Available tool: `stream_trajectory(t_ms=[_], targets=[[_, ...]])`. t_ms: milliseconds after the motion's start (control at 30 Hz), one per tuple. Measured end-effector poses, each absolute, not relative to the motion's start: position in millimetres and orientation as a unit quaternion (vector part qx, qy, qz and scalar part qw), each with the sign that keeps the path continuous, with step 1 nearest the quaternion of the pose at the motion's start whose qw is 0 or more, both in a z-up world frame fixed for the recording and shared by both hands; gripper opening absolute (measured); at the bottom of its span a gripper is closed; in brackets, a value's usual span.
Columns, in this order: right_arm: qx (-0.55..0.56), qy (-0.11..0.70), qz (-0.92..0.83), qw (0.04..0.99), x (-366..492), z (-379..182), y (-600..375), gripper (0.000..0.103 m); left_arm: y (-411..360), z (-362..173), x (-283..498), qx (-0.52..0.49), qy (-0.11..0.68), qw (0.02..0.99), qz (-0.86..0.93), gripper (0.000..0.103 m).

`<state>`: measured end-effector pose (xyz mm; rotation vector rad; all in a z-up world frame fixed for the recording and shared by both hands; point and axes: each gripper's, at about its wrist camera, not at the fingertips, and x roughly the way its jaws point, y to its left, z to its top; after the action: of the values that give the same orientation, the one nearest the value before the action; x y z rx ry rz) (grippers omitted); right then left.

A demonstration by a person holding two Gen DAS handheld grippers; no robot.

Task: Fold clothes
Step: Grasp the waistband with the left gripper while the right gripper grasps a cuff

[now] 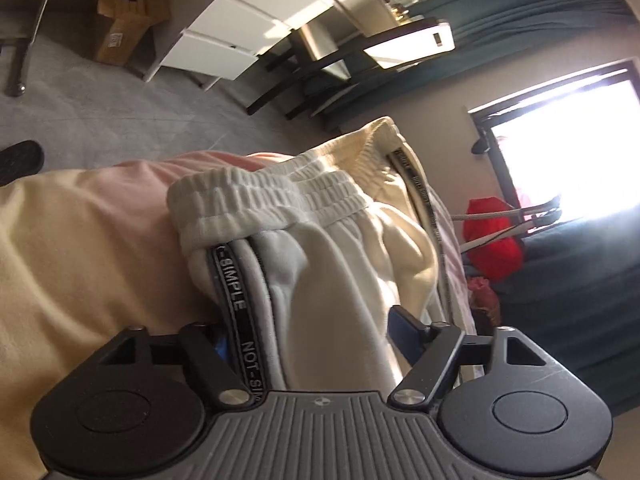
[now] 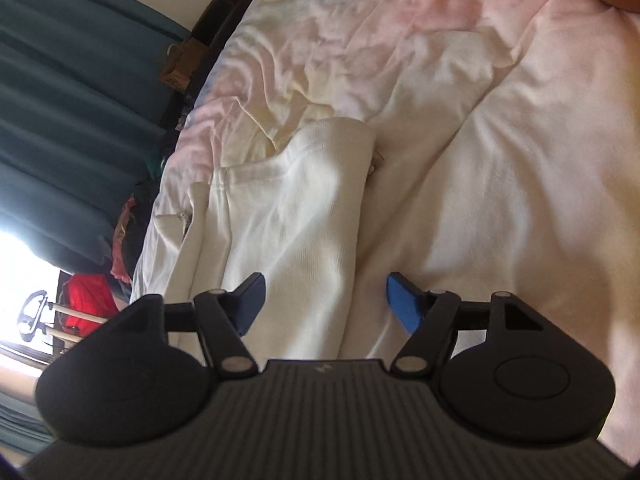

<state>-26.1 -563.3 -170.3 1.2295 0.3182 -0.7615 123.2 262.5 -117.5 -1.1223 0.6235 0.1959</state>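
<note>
A: Start at the left gripper (image 1: 310,326). What are its jaws doing?

B: They stand wide apart. The cream trousers (image 1: 320,248) bunch up between the two fingers, and the black side stripe (image 1: 234,300) with white lettering runs down beside the left finger. Whether either pad actually presses the cloth, I cannot tell; the left pad is mostly hidden behind the stripe.

A: And the right gripper (image 2: 324,304)?

B: Also spread open, blue fingertips (image 2: 402,304) well apart. A fold of the same cream cloth lies between them, but nothing is pinched.

A: Where do the trousers sit?

B: On the bed, over the pink and pale yellow bedspread (image 2: 500,140). In the left wrist view the ribbed elastic waistband (image 1: 264,196) is nearest the camera, lifted into a hump. In the right wrist view a hemmed leg end (image 2: 320,148) lies flat and creased farther out on the bedspread.

A: Beyond that?

B: Teal curtains (image 2: 72,92), a bright window (image 1: 568,152), a red bundle (image 1: 496,236) beside the bed, a white chest of drawers (image 1: 240,36) and a cardboard box (image 1: 120,28) on grey carpet.
</note>
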Motion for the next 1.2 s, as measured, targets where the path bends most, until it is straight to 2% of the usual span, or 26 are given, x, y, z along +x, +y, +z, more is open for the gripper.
stream_trajectory(t_ms=[33,67,133,200,233,267,300,367,567,800,1033,1200], targets=[[0.557,0.141,-0.348,0.741,-22.7,-172.5,-566.4,0.069,266.7,-118.5,121.3,-0.530,0.284,0.794,0.089,0.060],[0.554,0.140,-0.350,0.742,-19.1,-175.7,-570.0,0.065,269.9,-118.1,118.8,-0.538,0.277,0.792,0.086,0.059],[0.547,0.139,-0.355,0.745,-12.8,-182.2,-578.1,0.056,271.9,-115.8,116.4,-0.526,0.268,0.803,0.080,0.046],[0.539,0.130,-0.357,0.752,-9.0,-186.9,-586.5,0.052,271.7,-113.1,115.3,-0.503,0.262,0.820,0.077,0.027],[0.536,0.127,-0.359,0.754,-7.2,-189.3,-590.4,0.050,271.5,-112.2,114.5,-0.497,0.260,0.824,0.077,0.023],[0.530,0.129,-0.361,0.756,-4.9,-190.2,-592.8,0.038,272.4,-111.2,112.9,-0.498,0.257,0.824,0.077,0.016],[0.523,0.135,-0.364,0.759,-2.2,-190.0,-594.1,0.023,273.3,-108.1,110.5,-0.501,0.249,0.825,0.077,0.014],[0.501,0.144,-0.363,0.772,-0.5,-183.3,-592.4,0.010,273.7,-96.7,104.1,-0.500,0.221,0.833,0.083,0.012],[0.486,0.088,-0.335,0.803,-20.8,-140.7,-579.3,0.008,271.5,-53.3,86.2,-0.492,0.151,0.854,0.078,0.012],[0.428,0.073,-0.308,0.846,34.3,-84.4,-584.3,0.008,263.7,-11.1,128.4,-0.429,0.150,0.888,0.077,0.012],[0.360,0.079,-0.282,0.886,186.1,-42.0,-595.7,0.008,244.9,7.6,269.5,-0.374,0.170,0.902,0.136,0.011],[0.324,0.118,-0.307,0.887,303.8,-63.9,-607.8,0.008,215.7,-5.2,391.1,-0.324,0.212,0.904,0.180,0.011]])
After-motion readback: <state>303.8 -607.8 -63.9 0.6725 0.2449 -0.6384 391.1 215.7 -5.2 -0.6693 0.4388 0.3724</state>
